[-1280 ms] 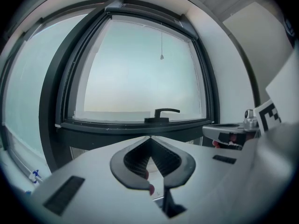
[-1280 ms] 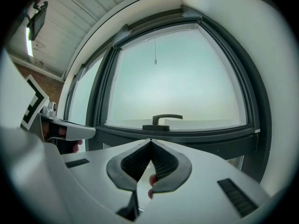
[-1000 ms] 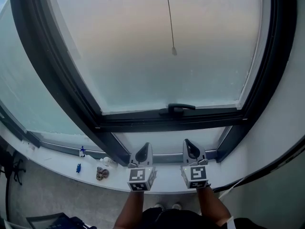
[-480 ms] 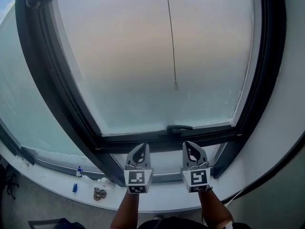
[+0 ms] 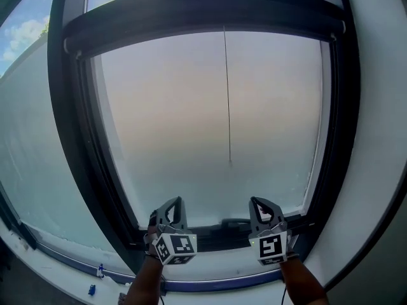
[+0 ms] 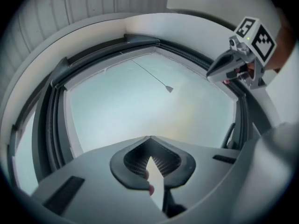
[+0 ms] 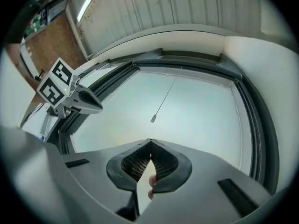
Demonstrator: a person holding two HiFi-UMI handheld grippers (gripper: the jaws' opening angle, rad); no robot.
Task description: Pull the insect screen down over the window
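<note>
Window seen from the head view, with both gripper views facing the same pane. The window frame (image 5: pixel 68 138) is dark and encloses a frosted pane (image 5: pixel 172 119) that fills most of the field. The insect screen shows only as a dark roller bar (image 5: pixel 203 14) across the top of the frame; whether any mesh has left it cannot be told. A thin pull cord (image 5: pixel 227 100) hangs straight down from the bar's middle and ends in a small weight (image 5: pixel 230 162) in the lower half of the pane, touching neither gripper.

The left gripper (image 6: pixel 148 138) and the right gripper (image 7: pixel 150 141) are held side by side in front of the lower rail, tips pointing up the pane, each on a bare forearm rising from the bottom edge. The window handle (image 5: pixel 235 222) lies level on the lower rail between them — near both, touched by neither. Below the rail runs a pale sill (image 5: pixel 210 273).

Jaw state: on each gripper the two jaws meet tip to tip with nothing between them; behind the ribbed pads only a fingertip of the holding hand shows. In the left gripper view the right gripper appears at the upper right, marker cube outermost; in the right gripper view the left gripper appears at the left, likewise. In both, the cord's weight hangs ahead of and above the closed tips, well apart from them.
</note>
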